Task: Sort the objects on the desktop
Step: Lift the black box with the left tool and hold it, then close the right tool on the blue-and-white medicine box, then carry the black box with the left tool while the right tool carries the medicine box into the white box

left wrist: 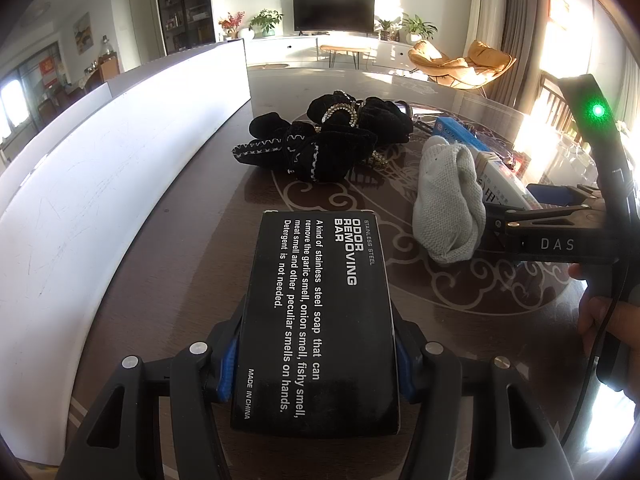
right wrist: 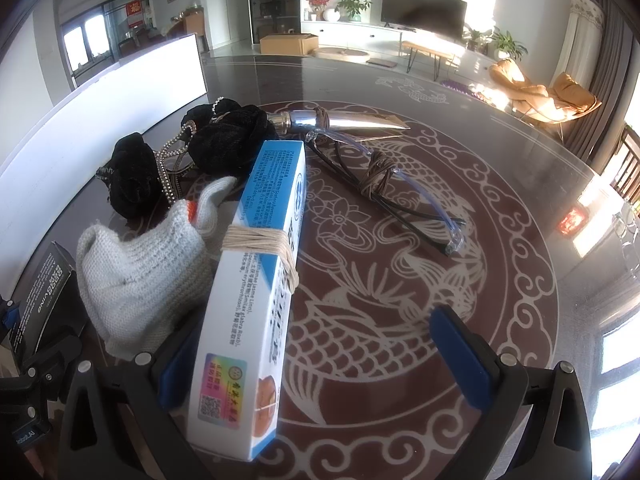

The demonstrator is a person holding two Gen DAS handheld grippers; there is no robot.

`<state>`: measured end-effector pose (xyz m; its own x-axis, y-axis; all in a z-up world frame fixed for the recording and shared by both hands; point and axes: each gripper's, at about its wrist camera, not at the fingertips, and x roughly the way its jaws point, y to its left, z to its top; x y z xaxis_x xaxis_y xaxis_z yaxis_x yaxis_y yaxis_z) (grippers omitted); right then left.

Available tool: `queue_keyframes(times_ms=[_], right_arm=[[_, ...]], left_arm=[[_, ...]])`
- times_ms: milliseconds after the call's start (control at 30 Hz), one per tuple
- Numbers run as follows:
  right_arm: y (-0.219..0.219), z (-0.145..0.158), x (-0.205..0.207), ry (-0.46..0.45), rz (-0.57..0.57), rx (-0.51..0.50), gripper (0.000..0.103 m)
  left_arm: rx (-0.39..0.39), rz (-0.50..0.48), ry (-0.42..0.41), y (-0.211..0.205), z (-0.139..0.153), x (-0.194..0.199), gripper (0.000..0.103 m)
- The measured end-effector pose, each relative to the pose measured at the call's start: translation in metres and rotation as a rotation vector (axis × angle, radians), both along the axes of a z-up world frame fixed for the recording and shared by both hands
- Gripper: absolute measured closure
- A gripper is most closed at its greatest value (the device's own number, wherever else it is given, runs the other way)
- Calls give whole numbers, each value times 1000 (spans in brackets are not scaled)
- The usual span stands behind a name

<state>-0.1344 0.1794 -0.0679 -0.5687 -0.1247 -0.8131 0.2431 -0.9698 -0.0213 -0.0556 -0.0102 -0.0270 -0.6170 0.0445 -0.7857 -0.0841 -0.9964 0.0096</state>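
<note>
My left gripper [left wrist: 316,372] is shut on a black box [left wrist: 316,320] printed "Odor Removing Bar", held just above the table; its corner shows in the right wrist view [right wrist: 40,292]. My right gripper [right wrist: 320,356] is open around a white and blue carton [right wrist: 256,296] bound with string; the carton lies against the left finger, away from the right one. A white knitted glove [right wrist: 136,280] lies beside the carton, also in the left wrist view [left wrist: 448,204]. Black velvet hair ties [left wrist: 328,136] with bead trim lie behind.
A long white board [left wrist: 100,184] stands along the table's left side. Clear glasses wound with brown cord [right wrist: 384,184] and a silver horn-shaped sheath [right wrist: 344,120] lie on the patterned table [right wrist: 400,280]. My right gripper's body [left wrist: 560,236] reaches in from the right.
</note>
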Motion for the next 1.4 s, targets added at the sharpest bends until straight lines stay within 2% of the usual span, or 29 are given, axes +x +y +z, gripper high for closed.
queue_keyframes(times_ms=[667,933,1000,1067,1133,1400], right_arm=[[0,-1,-3,-19,13,-5,0],[-11,1,-19,-94,76,6,1],[-14,8,-20,-90,91,11,22],[-13,15,-21,-120,117,-23,77],[-9,21,-19,-144,115,-44,76],[-2,70,24,-93,199,-70,76]], left_arm=[[0,-1,1,0,0,1,44],[1,-1,2,0,1,1,45],[2,-1,2,0,1,1,45],[8,1,5,-3,4,4,45],[25,8,8,-6,7,6,45],[169,32,104,-25,31,26,45]])
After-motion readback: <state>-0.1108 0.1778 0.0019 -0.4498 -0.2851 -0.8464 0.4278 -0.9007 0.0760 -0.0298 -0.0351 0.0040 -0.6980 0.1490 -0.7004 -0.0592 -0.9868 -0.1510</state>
